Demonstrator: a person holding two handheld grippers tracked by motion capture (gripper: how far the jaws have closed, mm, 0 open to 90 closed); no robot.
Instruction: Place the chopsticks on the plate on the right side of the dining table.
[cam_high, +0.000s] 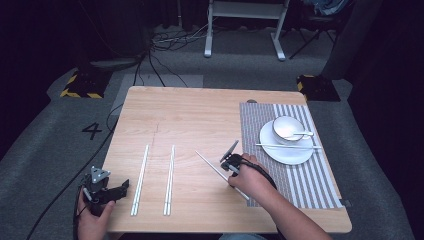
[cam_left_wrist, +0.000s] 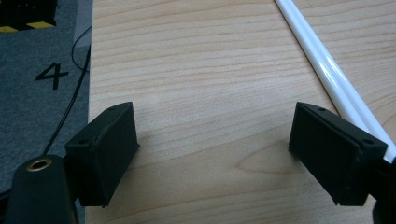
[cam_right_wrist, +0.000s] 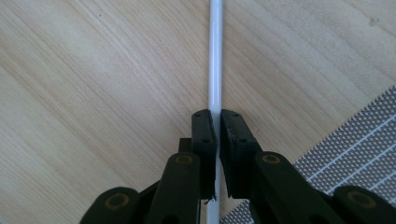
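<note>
While the left gripper (cam_left_wrist: 212, 154) gapes empty, the right gripper (cam_right_wrist: 218, 122) clamps a white chopstick (cam_right_wrist: 215, 56).

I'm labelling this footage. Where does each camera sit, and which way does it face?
High view: above the table's near side, looking forward and down; both forearms enter below.
Left gripper view: on the left gripper, fingers apart over bare wood, chopstick pair alongside.
Right gripper view: on the right gripper, shut on a chopstick beside the placemat.
All share the table.
</note>
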